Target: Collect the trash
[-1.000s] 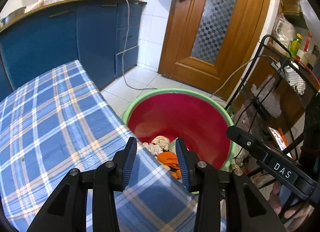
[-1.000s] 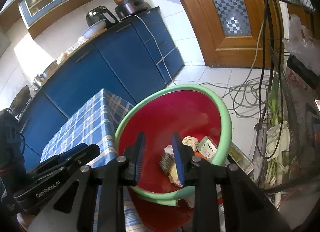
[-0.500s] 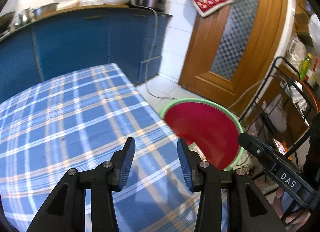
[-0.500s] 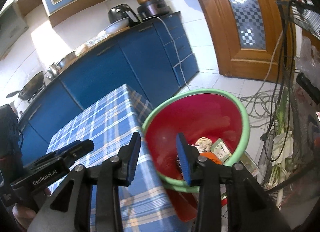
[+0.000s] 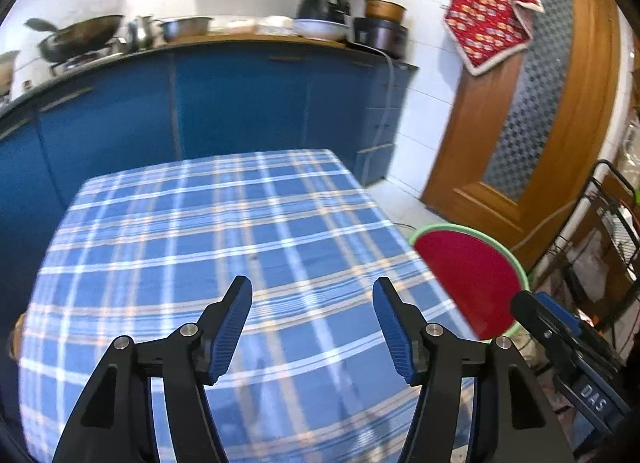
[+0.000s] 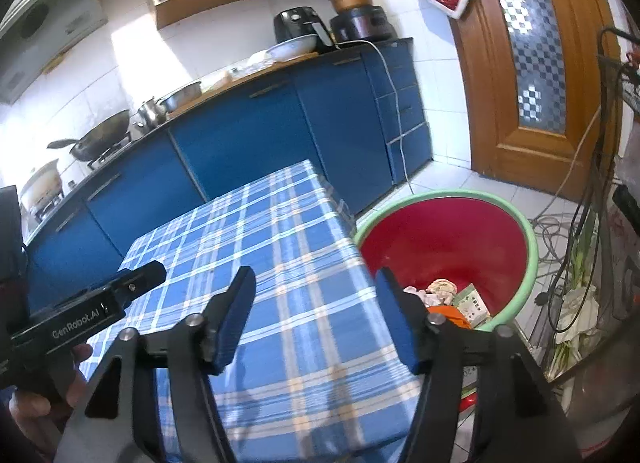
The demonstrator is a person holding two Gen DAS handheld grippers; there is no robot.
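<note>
A red basin with a green rim (image 6: 532, 241) stands on the floor beside the table's right edge; the same basin (image 5: 472, 283) shows in the left wrist view. Inside lie crumpled paper (image 6: 440, 287), a green-and-white packet (image 6: 472, 301) and something orange (image 6: 448, 313). My left gripper (image 5: 312, 289) hangs over the blue checked tablecloth (image 5: 200, 231), jaws opening, nothing between them. My right gripper (image 6: 316, 277) hovers over the cloth's right edge (image 6: 280, 231) near the basin, jaws opening, also empty. The left gripper (image 6: 120, 291) appears at left in the right wrist view; the right gripper (image 5: 560, 327) shows at lower right.
Blue kitchen cabinets (image 5: 240, 103) run behind the table, with a wok (image 5: 80, 37), pots and cookers on the counter. A wooden door (image 5: 532, 123) stands at right. A wire rack (image 5: 612, 231) and loose cables (image 6: 560, 223) crowd the floor right of the basin.
Both grippers drew back from over the basin and rose above the tablecloth. Their jaws spread wider. The basin slid to the right in both views.
</note>
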